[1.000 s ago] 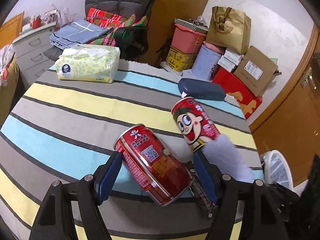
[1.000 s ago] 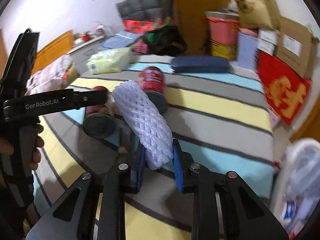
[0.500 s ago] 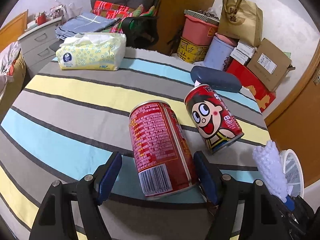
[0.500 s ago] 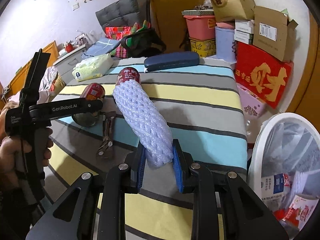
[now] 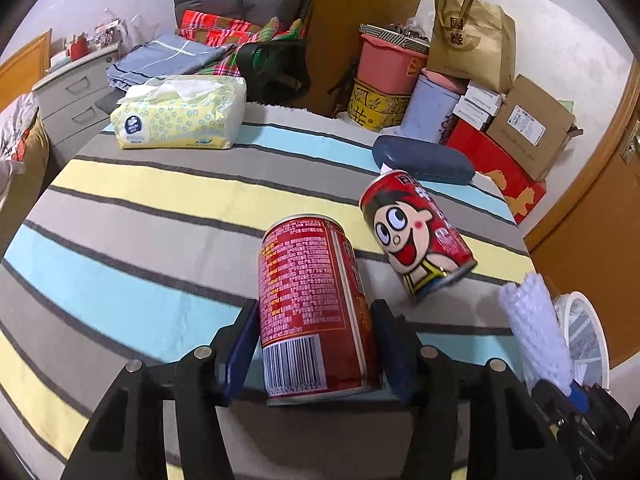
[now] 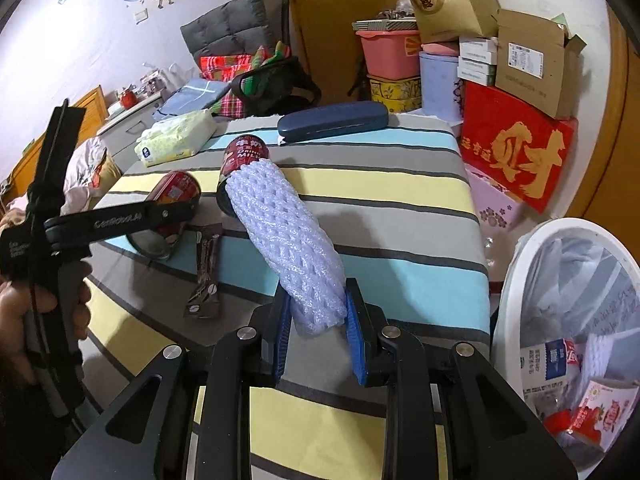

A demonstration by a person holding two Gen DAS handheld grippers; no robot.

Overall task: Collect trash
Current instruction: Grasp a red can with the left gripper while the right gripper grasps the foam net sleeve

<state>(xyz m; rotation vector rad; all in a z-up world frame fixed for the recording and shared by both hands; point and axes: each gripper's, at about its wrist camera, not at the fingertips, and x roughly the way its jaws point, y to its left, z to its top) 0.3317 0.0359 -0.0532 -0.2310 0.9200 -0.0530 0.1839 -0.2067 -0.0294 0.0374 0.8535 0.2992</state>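
Note:
A red drink can (image 5: pixel 312 304) lies on the striped tablecloth (image 5: pixel 140 208) between the blue pads of my left gripper (image 5: pixel 312 346). Its jaws are closing, and both pads touch the can's sides. Just right of it, a second red can with a cartoon face (image 5: pixel 416 236) lies tilted. My right gripper (image 6: pixel 316 320) is shut on a white foam net sleeve (image 6: pixel 292 248), held above the table's right side. A brown snack wrapper (image 6: pixel 206 276) lies flat near the cans. The white bin (image 6: pixel 516 264) stands off the table's right edge, holding cartons and wrappers.
A yellow tissue pack (image 5: pixel 180 116) and a dark blue glasses case (image 5: pixel 420 160) sit at the table's far side. Boxes, a red gift box (image 6: pixel 516 152) and tubs are stacked beyond the right corner. A hand (image 6: pixel 16 312) holds the left gripper's handle.
The left gripper's pads have drawn in from wide apart onto the red can, which now points straight along them. The right gripper has carried the foam sleeve rightward, near the bin.

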